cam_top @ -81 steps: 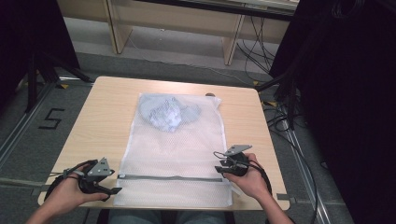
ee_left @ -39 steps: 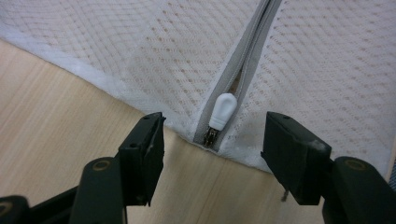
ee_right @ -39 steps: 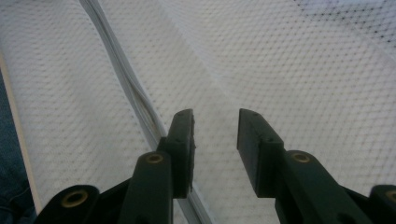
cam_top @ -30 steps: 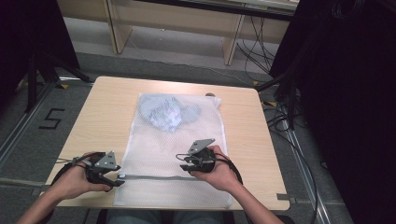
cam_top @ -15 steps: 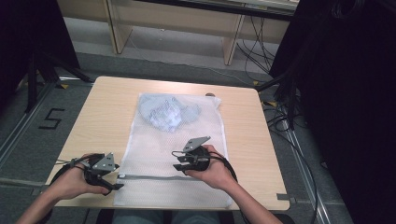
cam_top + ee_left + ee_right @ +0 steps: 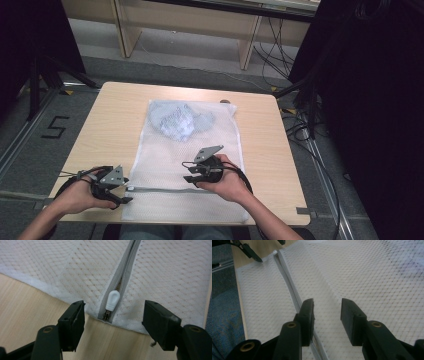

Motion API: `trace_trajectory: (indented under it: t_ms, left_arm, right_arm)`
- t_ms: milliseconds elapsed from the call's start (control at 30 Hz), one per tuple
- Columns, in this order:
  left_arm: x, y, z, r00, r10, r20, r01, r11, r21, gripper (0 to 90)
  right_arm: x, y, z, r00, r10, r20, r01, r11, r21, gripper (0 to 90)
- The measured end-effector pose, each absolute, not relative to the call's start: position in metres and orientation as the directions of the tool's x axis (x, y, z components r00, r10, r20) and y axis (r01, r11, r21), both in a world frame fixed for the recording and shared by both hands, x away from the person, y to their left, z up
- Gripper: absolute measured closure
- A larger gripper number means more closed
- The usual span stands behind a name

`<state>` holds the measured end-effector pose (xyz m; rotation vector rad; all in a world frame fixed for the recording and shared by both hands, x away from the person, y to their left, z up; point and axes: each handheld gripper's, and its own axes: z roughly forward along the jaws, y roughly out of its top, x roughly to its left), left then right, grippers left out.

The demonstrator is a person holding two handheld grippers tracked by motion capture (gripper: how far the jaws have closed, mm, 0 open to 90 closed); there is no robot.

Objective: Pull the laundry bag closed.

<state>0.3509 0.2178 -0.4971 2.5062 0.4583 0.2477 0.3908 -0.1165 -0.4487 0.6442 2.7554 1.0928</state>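
A white mesh bag lies flat on the table, reaching from the middle to the near edge, with a bluish cloth inside its far end; its grey zip runs along the near edge; the left gripper sits at the bag's near left corner, jaws having just been opening, spread wide either side of the white zip pull without touching it; the right gripper hovers above the mesh near the zip's middle, jaws having just been opening, nothing held.
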Motion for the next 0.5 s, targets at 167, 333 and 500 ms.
trace_trajectory:
  t_ms: [167,333,500]
  left_arm:
    - [0.3524,0.2152,-0.499,0.918,0.393,0.061,0.287,-0.759,0.584,33.5]
    - [0.351,0.2179,-0.4999,0.933,0.356,0.055,0.267,-0.787,0.556,33.4]
    - [0.3574,0.2155,-0.4987,0.94,0.34,0.039,0.266,-0.798,0.541,37.5]
  right_arm:
    - [0.3901,-0.1201,-0.4472,-0.903,0.427,0.052,0.35,0.658,0.667,63.3]
    - [0.3908,-0.1208,-0.4454,-0.9,0.433,0.04,0.347,0.66,0.666,63.2]
    - [0.3905,-0.1147,-0.4474,-0.905,0.424,0.047,0.345,0.664,0.663,62.8]
